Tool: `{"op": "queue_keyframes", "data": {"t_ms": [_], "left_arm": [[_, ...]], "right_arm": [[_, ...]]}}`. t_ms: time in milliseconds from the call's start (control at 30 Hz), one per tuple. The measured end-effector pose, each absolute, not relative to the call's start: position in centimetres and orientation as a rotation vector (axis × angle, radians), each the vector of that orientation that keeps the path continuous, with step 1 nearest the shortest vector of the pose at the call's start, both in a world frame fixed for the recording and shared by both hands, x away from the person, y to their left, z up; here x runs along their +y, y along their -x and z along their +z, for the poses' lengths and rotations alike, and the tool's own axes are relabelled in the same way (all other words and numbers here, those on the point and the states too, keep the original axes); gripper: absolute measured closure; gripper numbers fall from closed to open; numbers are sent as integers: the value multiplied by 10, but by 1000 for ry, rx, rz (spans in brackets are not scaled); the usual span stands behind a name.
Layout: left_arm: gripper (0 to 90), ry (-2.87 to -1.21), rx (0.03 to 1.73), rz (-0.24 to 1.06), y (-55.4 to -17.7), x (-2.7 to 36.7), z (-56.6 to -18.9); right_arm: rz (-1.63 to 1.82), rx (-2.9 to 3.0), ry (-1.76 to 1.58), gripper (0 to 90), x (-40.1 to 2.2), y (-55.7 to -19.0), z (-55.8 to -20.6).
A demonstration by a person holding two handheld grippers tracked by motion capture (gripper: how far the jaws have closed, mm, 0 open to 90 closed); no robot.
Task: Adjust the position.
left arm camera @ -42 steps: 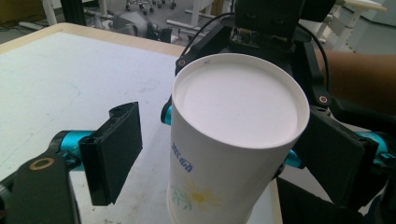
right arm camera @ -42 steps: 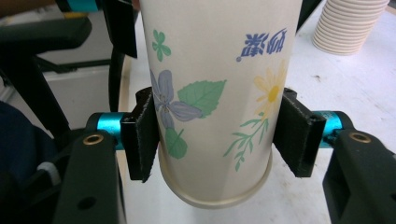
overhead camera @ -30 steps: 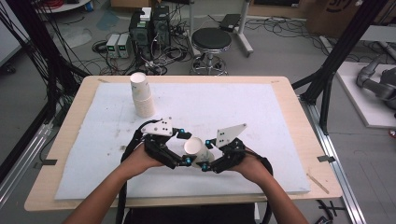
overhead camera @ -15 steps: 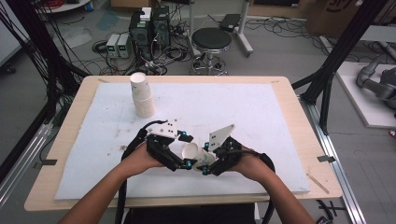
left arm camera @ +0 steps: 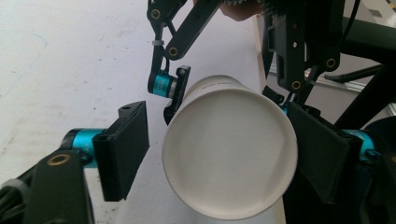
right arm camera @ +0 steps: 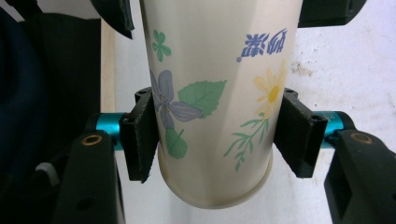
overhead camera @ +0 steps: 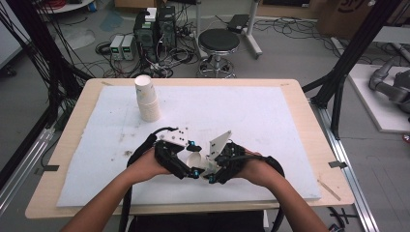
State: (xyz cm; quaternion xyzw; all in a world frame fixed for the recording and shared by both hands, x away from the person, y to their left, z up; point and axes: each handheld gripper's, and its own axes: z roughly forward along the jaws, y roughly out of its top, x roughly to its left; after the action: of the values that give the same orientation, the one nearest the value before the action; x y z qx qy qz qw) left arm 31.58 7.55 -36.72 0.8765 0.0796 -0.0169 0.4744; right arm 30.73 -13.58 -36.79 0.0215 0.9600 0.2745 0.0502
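A white paper cup (overhead camera: 195, 159) with a flower print hangs between both grippers over the front middle of the white mat (overhead camera: 270, 121). My right gripper (right arm camera: 215, 135) is shut on the cup (right arm camera: 210, 93), with a pad pressing each side near its rim. In the left gripper view the cup's plain base (left arm camera: 229, 154) faces the camera. My left gripper (left arm camera: 224, 154) stands open around that end, its left pad (left arm camera: 123, 149) a small gap away from the wall. In the high view the left gripper (overhead camera: 189, 170) and the right gripper (overhead camera: 209, 170) meet tip to tip.
A stack of paper cups (overhead camera: 146, 99) stands upside down at the mat's back left. The wooden table edge (overhead camera: 193, 208) runs just in front of the hands. Cables trail from both grippers off the front. A stool (overhead camera: 219, 41) and electronics stand on the floor beyond the table.
Both grippers and the cup have drifted slightly toward the table's front edge. The cup has tipped further onto its side between them.
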Motion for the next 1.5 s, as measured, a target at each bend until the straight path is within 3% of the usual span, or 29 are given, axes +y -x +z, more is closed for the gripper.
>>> {"op": "queue_keyframes", "data": {"t_ms": [267, 533, 667, 867, 1233, 1500], "left_arm": [[348, -2184, 160, -60, -316, 72, -370], [368, -2201, 149, -68, -316, 69, -373], [371, -2199, 154, -56, -316, 70, -373], [373, -2157, 188, -41, -318, 77, -371], [373, -2015, 219, -36, -317, 91, -376], [373, -1927, 212, -16, -314, 98, -381]], "right_arm": [[770, 2953, -63, 380, -132, -307, -369], [720, 2990, -71, 380, -130, -308, -370], [713, 2992, -82, 335, -130, -308, -371], [912, 2912, -170, 213, -144, -311, -367], [1419, 2655, -285, 204, -184, -304, -368], [1604, 2499, -311, 204, -198, -293, -384]]}}
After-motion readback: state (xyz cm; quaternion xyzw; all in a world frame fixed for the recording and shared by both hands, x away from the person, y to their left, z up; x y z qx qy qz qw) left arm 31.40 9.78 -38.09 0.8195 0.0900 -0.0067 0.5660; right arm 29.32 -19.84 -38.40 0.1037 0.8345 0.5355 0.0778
